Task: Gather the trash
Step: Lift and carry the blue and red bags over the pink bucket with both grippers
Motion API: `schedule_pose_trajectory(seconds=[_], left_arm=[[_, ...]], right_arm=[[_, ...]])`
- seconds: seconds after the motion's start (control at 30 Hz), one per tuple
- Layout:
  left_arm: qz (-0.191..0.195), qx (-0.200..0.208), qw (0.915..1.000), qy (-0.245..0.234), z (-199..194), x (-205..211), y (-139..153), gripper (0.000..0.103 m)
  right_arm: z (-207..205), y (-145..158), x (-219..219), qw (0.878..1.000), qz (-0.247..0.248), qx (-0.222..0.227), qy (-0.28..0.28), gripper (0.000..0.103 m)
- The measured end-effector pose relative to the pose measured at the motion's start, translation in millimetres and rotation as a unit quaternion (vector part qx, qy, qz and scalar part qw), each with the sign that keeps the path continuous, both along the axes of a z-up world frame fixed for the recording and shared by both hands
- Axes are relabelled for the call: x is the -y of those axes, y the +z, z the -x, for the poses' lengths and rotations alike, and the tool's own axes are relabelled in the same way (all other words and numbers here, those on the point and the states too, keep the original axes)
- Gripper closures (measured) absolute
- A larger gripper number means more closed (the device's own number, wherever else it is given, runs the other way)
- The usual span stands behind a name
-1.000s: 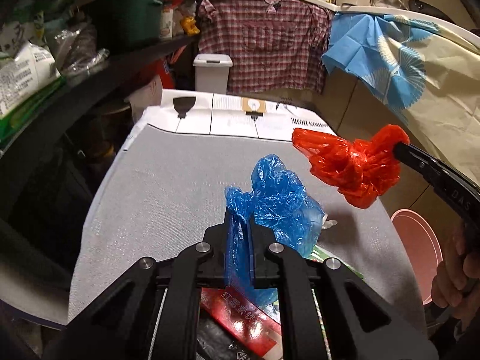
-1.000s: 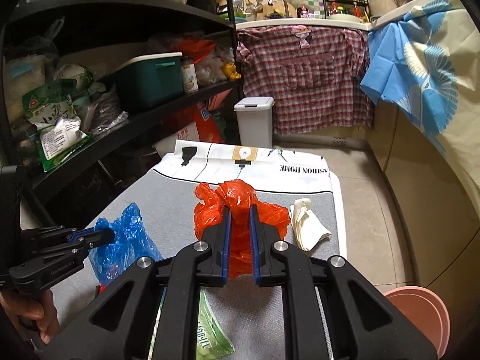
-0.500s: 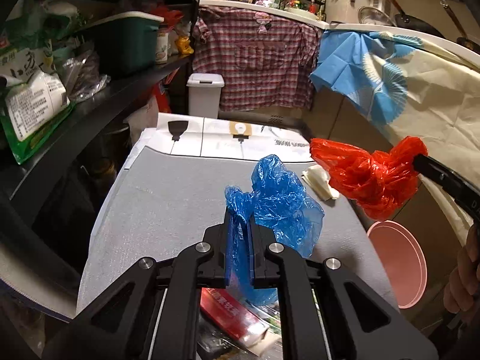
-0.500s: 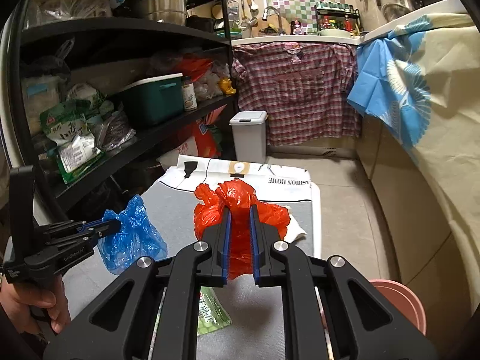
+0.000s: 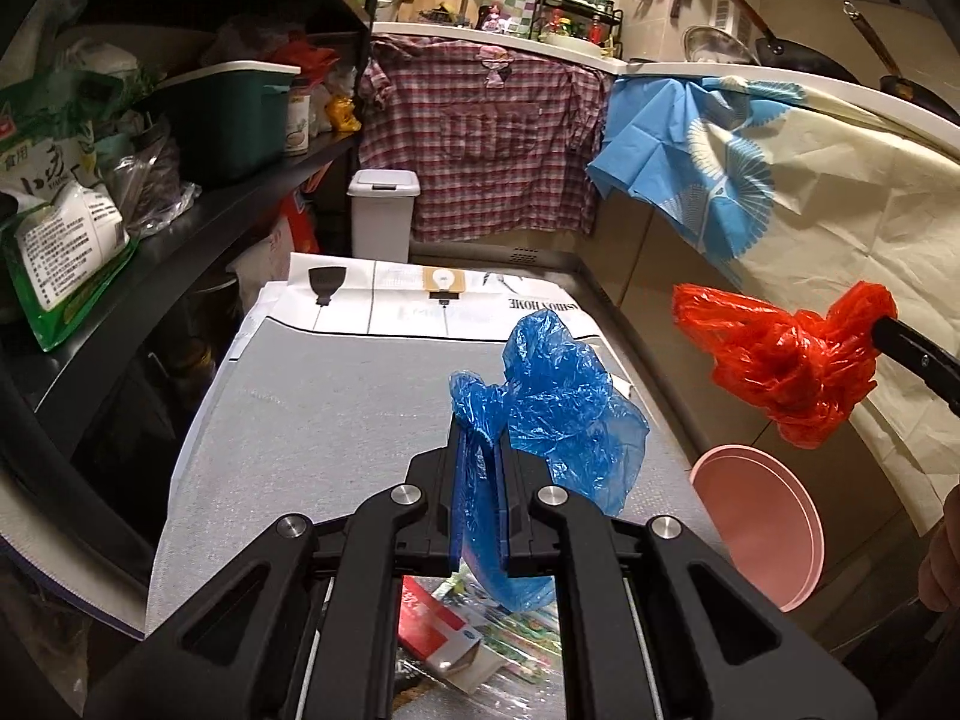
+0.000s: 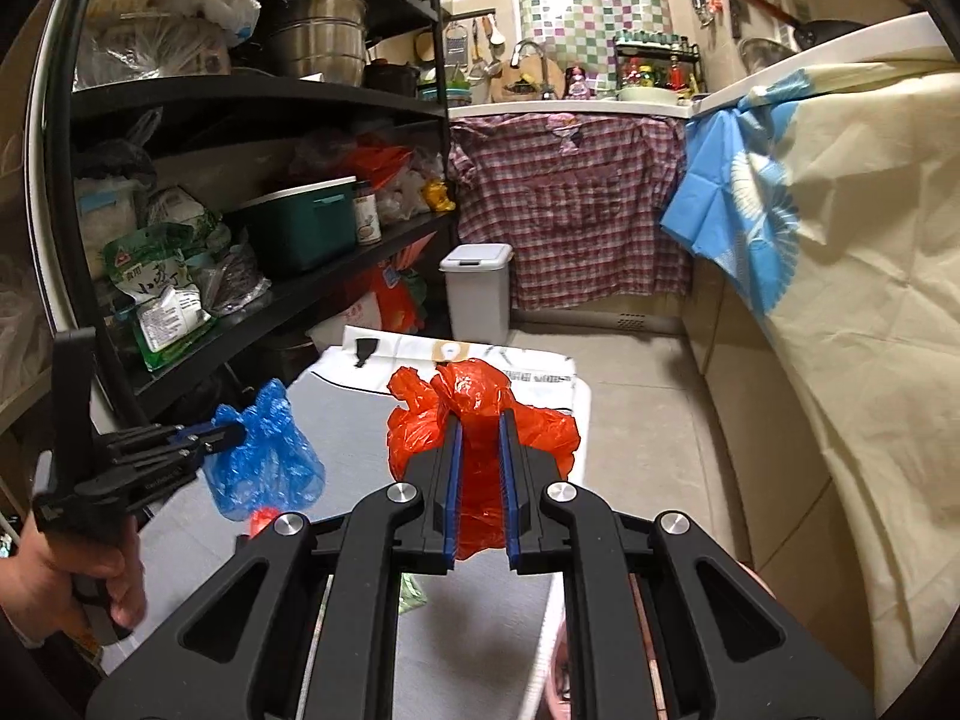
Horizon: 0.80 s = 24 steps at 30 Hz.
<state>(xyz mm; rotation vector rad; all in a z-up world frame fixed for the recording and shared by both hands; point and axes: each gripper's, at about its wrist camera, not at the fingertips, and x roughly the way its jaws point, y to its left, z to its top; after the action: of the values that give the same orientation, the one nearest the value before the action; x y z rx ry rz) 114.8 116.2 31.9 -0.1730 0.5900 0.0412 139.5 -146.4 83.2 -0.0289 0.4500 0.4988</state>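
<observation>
Slippage is the main risk here: the left gripper point(image 5: 479, 468) has its jaws pinched narrow on a crumpled blue plastic bag point(image 5: 558, 396), the right gripper point(image 6: 480, 468) likewise on a crumpled red plastic bag point(image 6: 480, 414), both held in the air above the grey padded table point(image 5: 336, 414). Thin film could slide free on the way to the white lidded bin point(image 5: 384, 213), well beyond the table.

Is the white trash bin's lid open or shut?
Shut: the lid of the white trash bin lies flat on its top, with no gap showing.
</observation>
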Motion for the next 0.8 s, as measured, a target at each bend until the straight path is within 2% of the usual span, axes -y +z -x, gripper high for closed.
schedule_pose_trajectory(seconds=[0.33,0.8], left_arm=[[-0.006,0.001,0.9998,-0.019,-1,24,3,0.095],[-0.008,0.002,0.9983,-0.058,-14,73,5,0.095]], right_arm=[[1,-24,36,0.999,0.001,-0.006,-0.046,0.091],[3,-30,80,0.995,0.000,-0.004,-0.099,0.091]])
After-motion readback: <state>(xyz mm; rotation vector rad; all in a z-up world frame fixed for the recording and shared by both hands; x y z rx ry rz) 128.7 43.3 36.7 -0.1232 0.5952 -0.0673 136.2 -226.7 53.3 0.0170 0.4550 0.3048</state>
